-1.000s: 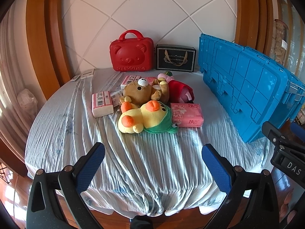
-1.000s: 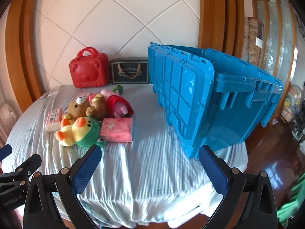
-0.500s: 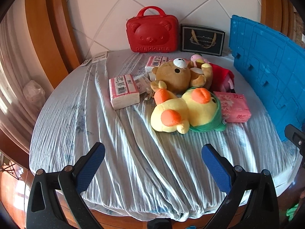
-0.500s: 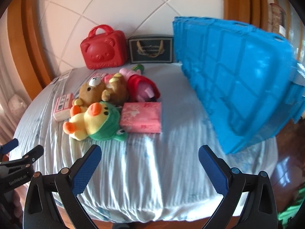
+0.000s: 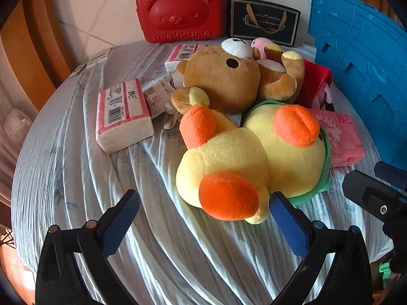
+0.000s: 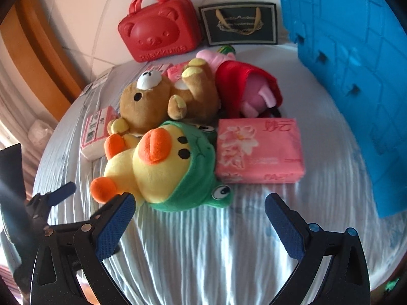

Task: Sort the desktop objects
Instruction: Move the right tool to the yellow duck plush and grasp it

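Left wrist view: the left hand-held gripper (image 5: 203,218) is spread wide, its 2 blue-padded fingers (image 5: 119,225) low over the round worktop (image 5: 63,167) draped in pale, wrinkled cloth. The right finger sits just beside the orange foot of the yellow plush duck in a green frog hood (image 5: 251,157); whether it touches is hard to tell. Nothing lies between the fingers but cloth.

Behind the duck lies a brown plush bear (image 5: 229,81), on its back and partly covered by the duck's foot. A white-and-red pack of tissues (image 5: 122,114) lies to the left, with 2 smaller packs behind it half hidden by the bear. A pink doll in a red dress (image 5: 315,84) is mostly hidden behind the bear here. A pink flowered tissue pack (image 5: 340,134) is overlapped by the duck's hood. At the back stand a red bear-faced plastic case (image 5: 180,12) and a black gift bag with gold handles (image 5: 263,20). The blue plastic crate (image 5: 361,58) on the right is cut off by the frame edge.

In the right wrist view, the right hand-held gripper (image 6: 198,226) is also spread, holding nothing, its left finger just in front of the duck's body. The left hand-held gripper shows at the left edge, blurred. The crate's top and far side are out of frame.
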A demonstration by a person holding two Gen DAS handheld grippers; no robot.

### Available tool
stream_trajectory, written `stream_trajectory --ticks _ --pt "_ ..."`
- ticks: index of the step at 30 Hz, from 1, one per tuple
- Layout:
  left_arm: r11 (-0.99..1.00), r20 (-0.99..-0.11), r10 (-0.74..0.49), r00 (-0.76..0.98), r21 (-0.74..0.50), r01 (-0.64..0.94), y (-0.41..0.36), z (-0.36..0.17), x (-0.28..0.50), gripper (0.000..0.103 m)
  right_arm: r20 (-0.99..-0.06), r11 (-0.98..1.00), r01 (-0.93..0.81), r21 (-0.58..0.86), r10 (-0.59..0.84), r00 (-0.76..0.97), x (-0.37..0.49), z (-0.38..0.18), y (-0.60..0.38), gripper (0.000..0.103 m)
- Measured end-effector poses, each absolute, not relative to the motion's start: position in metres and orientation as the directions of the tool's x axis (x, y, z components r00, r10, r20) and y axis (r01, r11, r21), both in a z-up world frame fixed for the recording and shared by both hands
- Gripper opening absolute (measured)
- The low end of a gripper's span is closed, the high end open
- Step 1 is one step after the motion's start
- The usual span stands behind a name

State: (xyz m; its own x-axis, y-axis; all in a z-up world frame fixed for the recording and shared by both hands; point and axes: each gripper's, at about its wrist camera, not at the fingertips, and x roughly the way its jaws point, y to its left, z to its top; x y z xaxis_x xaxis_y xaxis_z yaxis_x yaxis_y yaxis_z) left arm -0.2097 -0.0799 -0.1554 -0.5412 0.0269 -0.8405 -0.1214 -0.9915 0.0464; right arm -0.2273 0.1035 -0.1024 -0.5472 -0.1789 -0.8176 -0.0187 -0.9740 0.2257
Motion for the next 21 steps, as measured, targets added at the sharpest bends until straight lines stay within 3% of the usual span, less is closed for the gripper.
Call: stream_trajectory --ticks 4,10,16,17,18,21 --pt "-0.988 -0.850 0.037 -0.525 0.047 -0.145 -0.073 -0.170 -0.220 0.103 -0.842 -0.971 -0.005 0.238 -0.204 -0.499 -0.246 -0.119 0.094 0.103" --pt "-0.985 -0.860 0.055 -0.507 0.035 -0.167 -0.071 -0.179 -0.233 0.103 -0.870 -0.967 0.030 0.254 -0.242 -0.430 -0.266 -0.142 0.080 0.087" --pt "-0.981 -0.866 0.092 -0.492 0.007 -0.196 -0.072 -0.187 -0.243 0.103 -0.877 -0.973 0.068 0.220 -0.228 -0.422 -0.282 -0.149 0.066 0.088" --pt "-0.978 -0.862 0.101 -0.497 0.006 -0.210 -0.071 -0.187 -0.244 0.100 -0.880 -0.975 0.071 0.210 -0.220 -0.420 -0.285 -0.150 0.065 0.087" --pt "-0.974 -0.862 0.119 -0.493 -0.006 -0.226 -0.071 -0.187 -0.244 0.087 -0.880 -0.976 0.074 0.204 -0.216 -0.423 -0.286 -0.150 0.064 0.086" --pt "-0.969 -0.854 0.123 -0.506 0.007 -0.248 -0.067 -0.182 -0.238 0.076 -0.881 -0.976 0.090 0.198 -0.218 -0.420 -0.285 -0.147 0.062 0.075"
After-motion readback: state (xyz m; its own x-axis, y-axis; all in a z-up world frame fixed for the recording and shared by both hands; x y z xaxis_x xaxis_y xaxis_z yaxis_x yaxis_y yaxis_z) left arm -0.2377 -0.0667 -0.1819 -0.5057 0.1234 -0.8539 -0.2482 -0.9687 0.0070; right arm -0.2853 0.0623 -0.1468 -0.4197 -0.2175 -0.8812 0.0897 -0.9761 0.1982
